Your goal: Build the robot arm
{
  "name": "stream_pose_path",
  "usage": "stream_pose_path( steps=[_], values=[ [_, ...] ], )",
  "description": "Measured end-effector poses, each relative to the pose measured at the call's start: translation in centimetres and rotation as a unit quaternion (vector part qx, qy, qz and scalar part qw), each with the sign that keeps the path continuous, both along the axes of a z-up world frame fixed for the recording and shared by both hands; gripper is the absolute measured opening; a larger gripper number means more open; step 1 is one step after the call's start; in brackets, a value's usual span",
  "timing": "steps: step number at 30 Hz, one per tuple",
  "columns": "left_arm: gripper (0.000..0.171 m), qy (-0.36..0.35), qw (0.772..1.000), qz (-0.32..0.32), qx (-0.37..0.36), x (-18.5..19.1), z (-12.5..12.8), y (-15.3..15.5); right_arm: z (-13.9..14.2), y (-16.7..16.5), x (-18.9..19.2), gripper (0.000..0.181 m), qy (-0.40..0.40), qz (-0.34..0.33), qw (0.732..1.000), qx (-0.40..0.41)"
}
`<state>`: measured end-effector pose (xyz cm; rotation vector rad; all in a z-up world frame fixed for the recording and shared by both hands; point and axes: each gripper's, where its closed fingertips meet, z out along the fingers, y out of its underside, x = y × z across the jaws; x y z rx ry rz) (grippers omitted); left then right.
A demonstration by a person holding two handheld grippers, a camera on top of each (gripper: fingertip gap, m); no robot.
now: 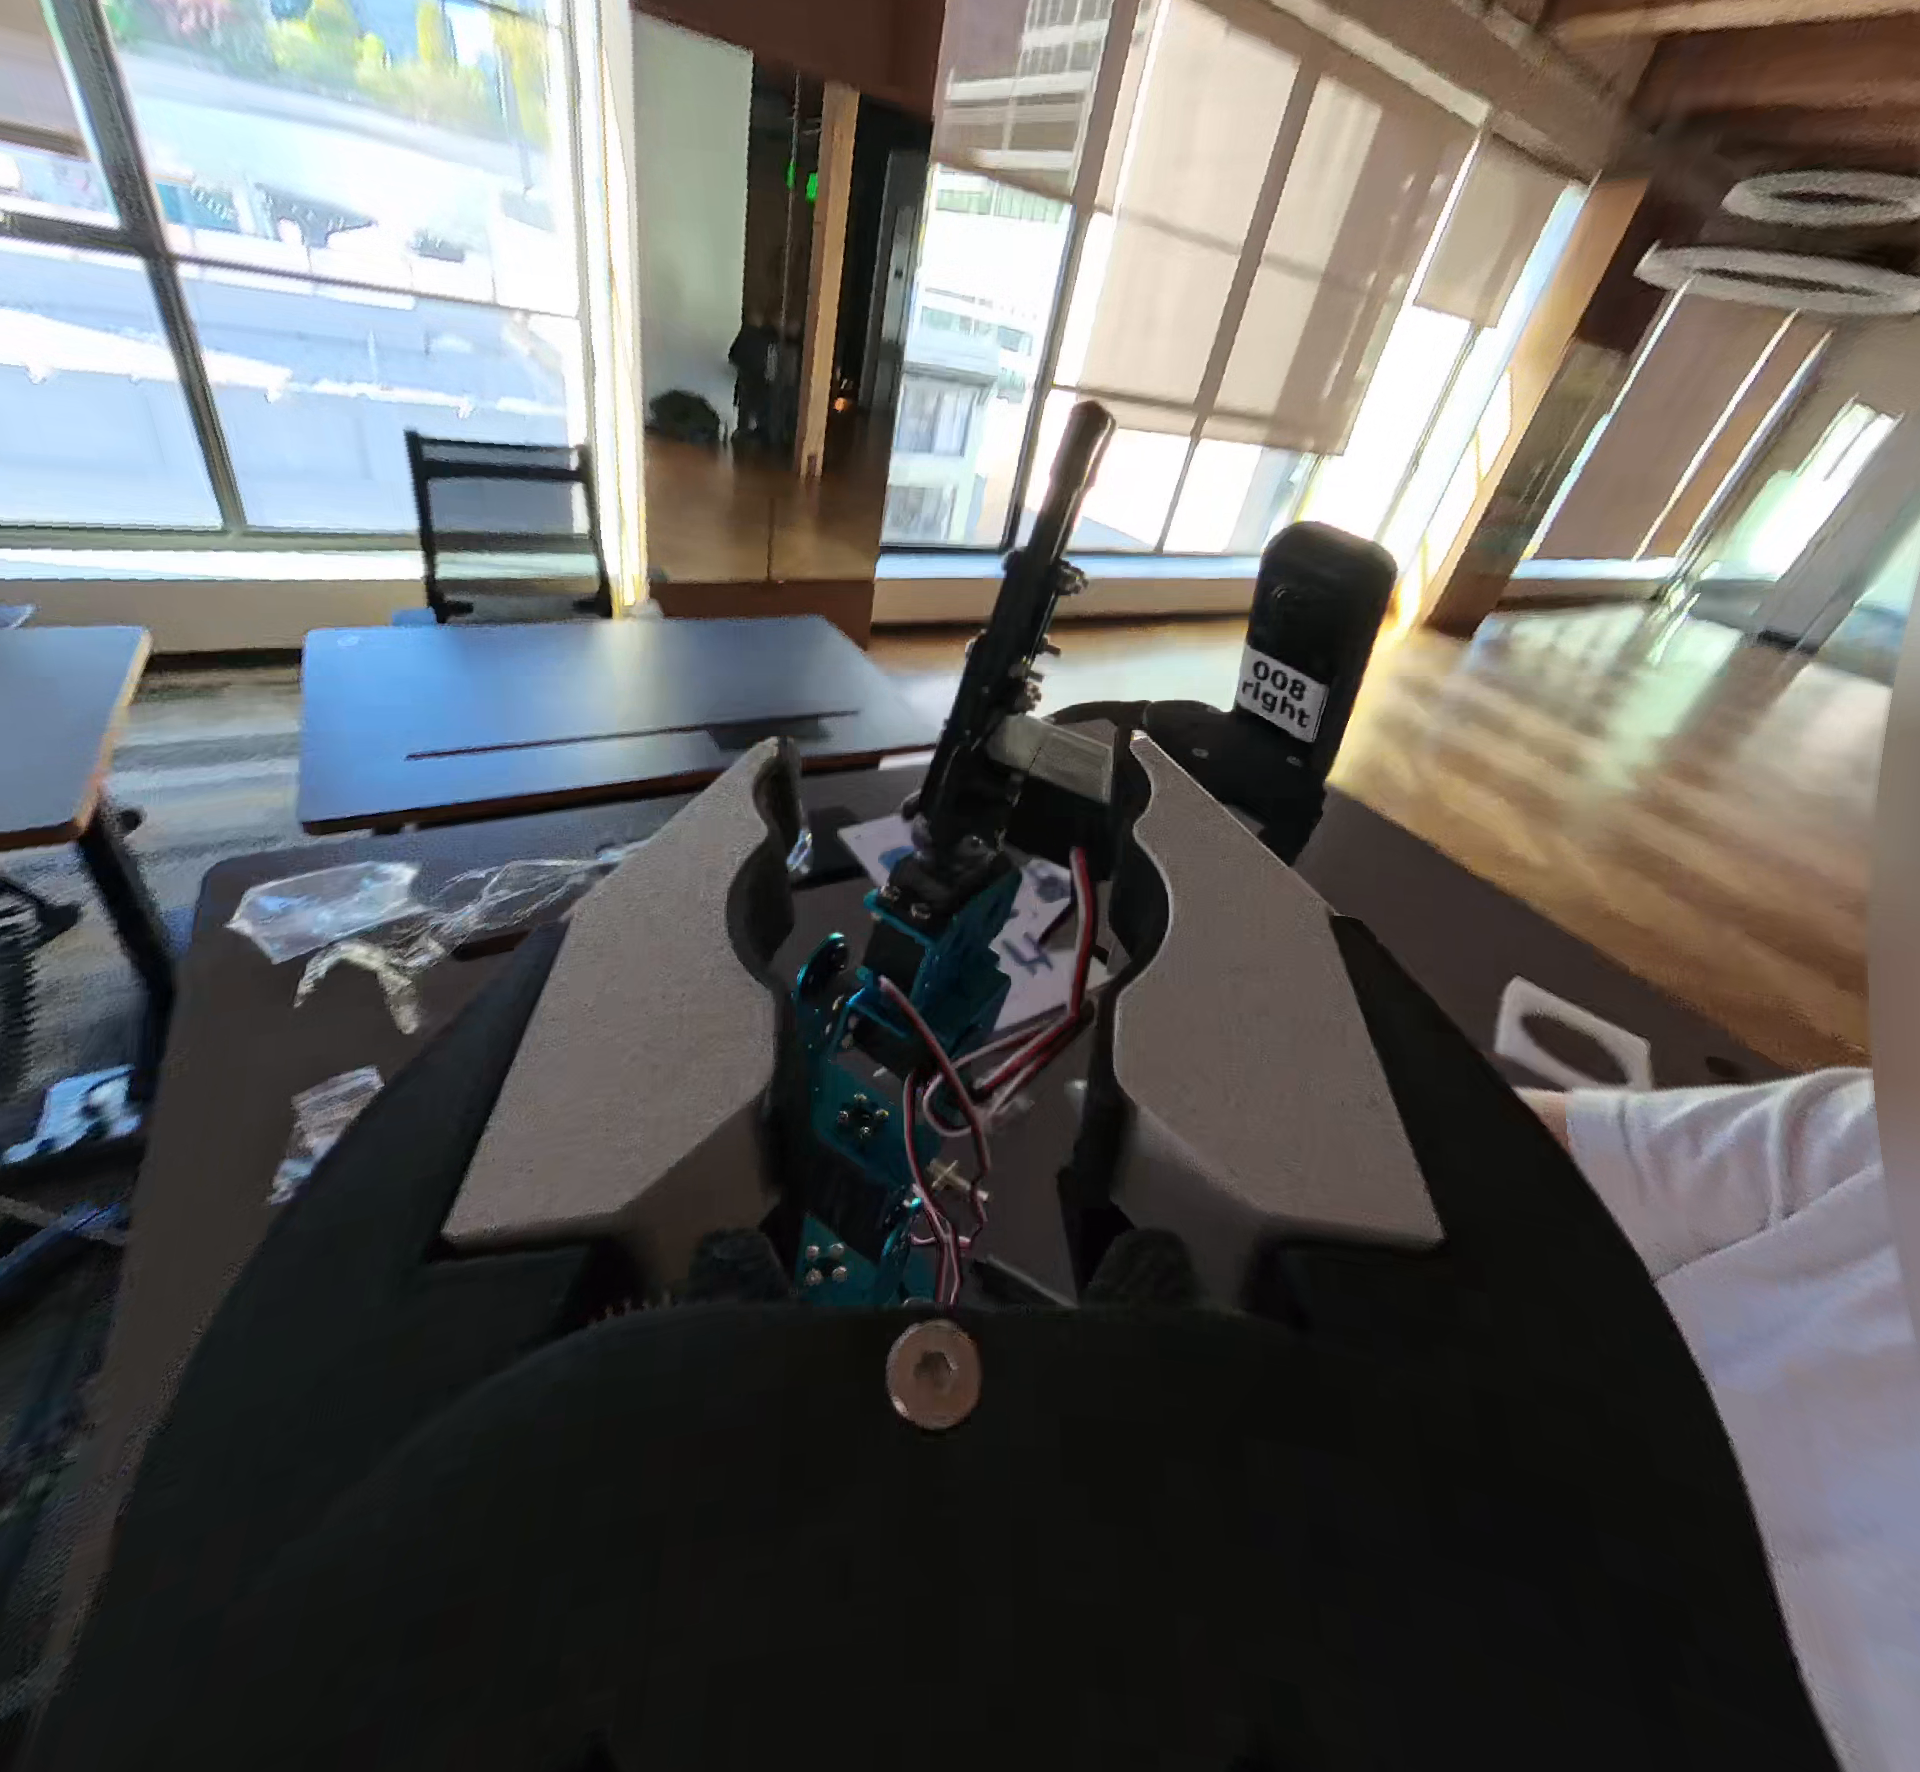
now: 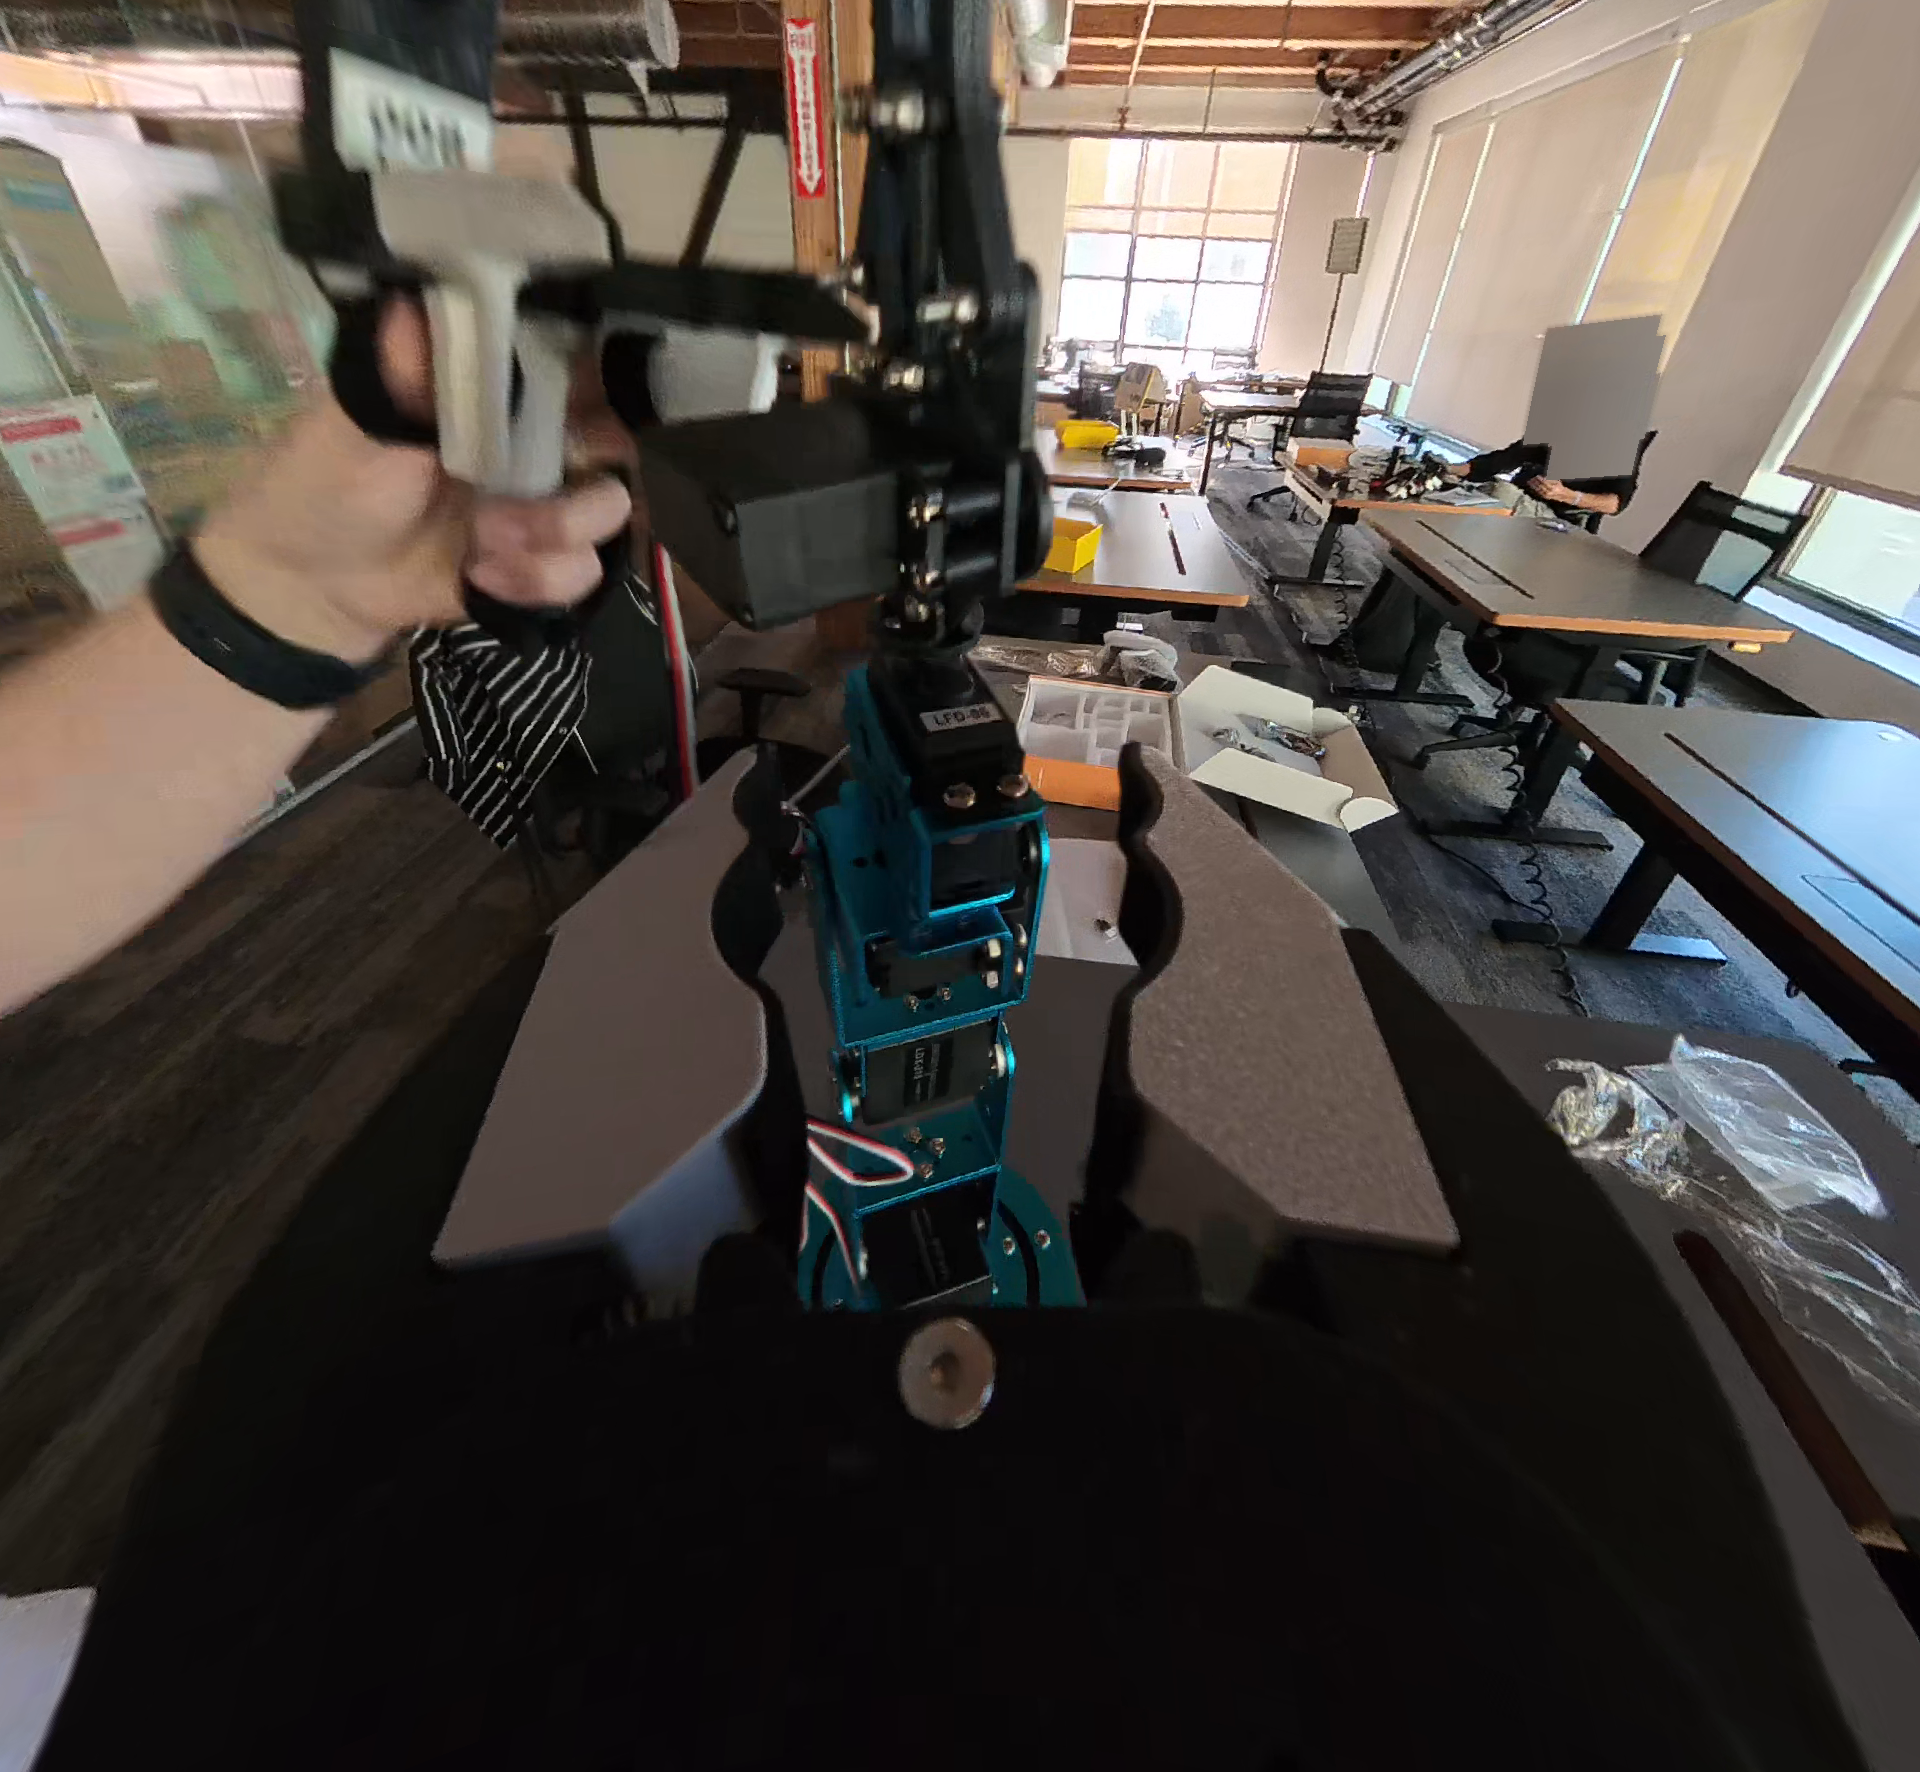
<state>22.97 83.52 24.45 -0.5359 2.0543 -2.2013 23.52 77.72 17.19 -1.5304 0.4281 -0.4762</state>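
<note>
A small blue metal robot arm (image 1: 914,995) with red, white and black wires stands on a dark table (image 1: 312,1099). A black claw (image 1: 1039,559) and a black servo box (image 1: 1070,792) sit on top of it. My left gripper (image 1: 961,787) is open, its grey fingers on either side of the arm without touching. My right gripper (image 2: 951,782) is also open, flanking the same arm (image 2: 935,891) from the other side. The right gripper's black camera housing (image 1: 1320,610) shows behind the arm. The left gripper's blurred body (image 2: 468,268), held by a hand (image 2: 395,517), reaches the black servo (image 2: 790,517).
Crumpled clear plastic bags (image 1: 343,901) lie on the table, also at right (image 2: 1714,1140). An open white box with foam insert (image 2: 1101,725) sits beyond the arm. A white sleeve (image 1: 1766,1255) is at right. Desks (image 2: 1558,579) and a chair (image 1: 509,517) stand around. My right fingertips sit around 10 centimeters from my left ones.
</note>
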Motion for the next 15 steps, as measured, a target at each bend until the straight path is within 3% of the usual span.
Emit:
stream_pose_path(
  steps=[2, 5, 9, 15],
  values=[
    [0.061, 0.009, 0.999, -0.007, -0.044, 0.8, -1.5, 1.9, 0.9, -1.0, -1.0, 0.065, 0.009, -0.014, 1.000, 0.004],
    [0.063, 0.005, 0.999, -0.017, -0.046, 2.8, -5.1, 2.9, 2.4, -2.4, -2.5, 0.064, 0.011, -0.083, 0.996, 0.004],
    [0.067, -0.050, 0.995, -0.077, -0.036, 4.0, -7.9, 1.0, 5.5, -1.6, -3.8, 0.066, 0.003, -0.175, 0.984, 0.019],
    [0.067, -0.106, 0.971, -0.210, -0.039, 3.0, -8.4, -3.0, 9.2, 0.6, -3.1, 0.075, -0.027, -0.345, 0.938, 0.018]
  ],
)
